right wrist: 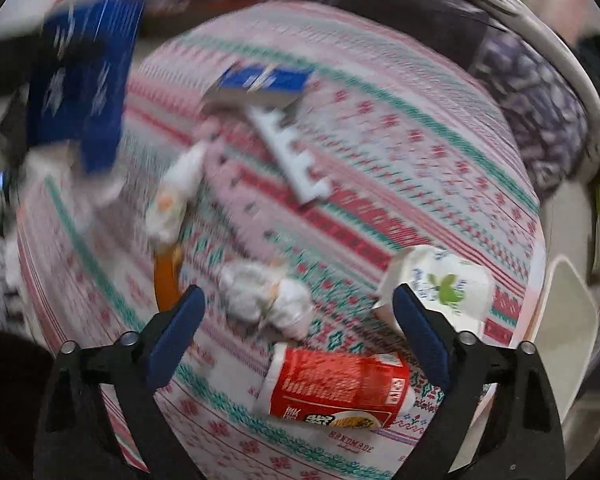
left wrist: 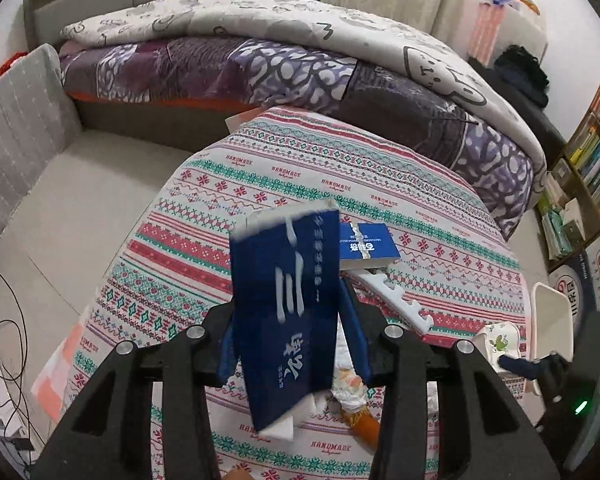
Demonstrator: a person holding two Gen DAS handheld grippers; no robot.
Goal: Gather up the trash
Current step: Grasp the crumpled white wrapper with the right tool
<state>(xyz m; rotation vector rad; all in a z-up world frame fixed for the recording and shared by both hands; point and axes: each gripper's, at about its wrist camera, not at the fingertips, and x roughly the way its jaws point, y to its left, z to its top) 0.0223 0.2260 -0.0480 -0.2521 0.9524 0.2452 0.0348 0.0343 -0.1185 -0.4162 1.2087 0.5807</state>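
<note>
My left gripper (left wrist: pixel 294 344) is shut on a tall dark blue carton (left wrist: pixel 286 312) with white characters and holds it above the round table with the patterned cloth (left wrist: pixel 440 216). The carton also shows in the blurred right wrist view (right wrist: pixel 86 92) at upper left. My right gripper (right wrist: pixel 296 328) is open and empty over the table. Between and below its fingers lie a crumpled white wrapper (right wrist: pixel 266 300) and a red snack box (right wrist: pixel 340 388). A white carton with a green leaf print (right wrist: pixel 440 284) lies by its right finger.
On the cloth lie a small blue box (left wrist: pixel 366 246), a white notched plastic strip (left wrist: pixel 396 296), an orange object (right wrist: pixel 166 276) and a white wrapper (right wrist: pixel 176 196). A white chair (left wrist: pixel 552 320) stands at the table's right. A bed with quilts (left wrist: pixel 300 40) stands behind; bookshelves (left wrist: pixel 592 160) right.
</note>
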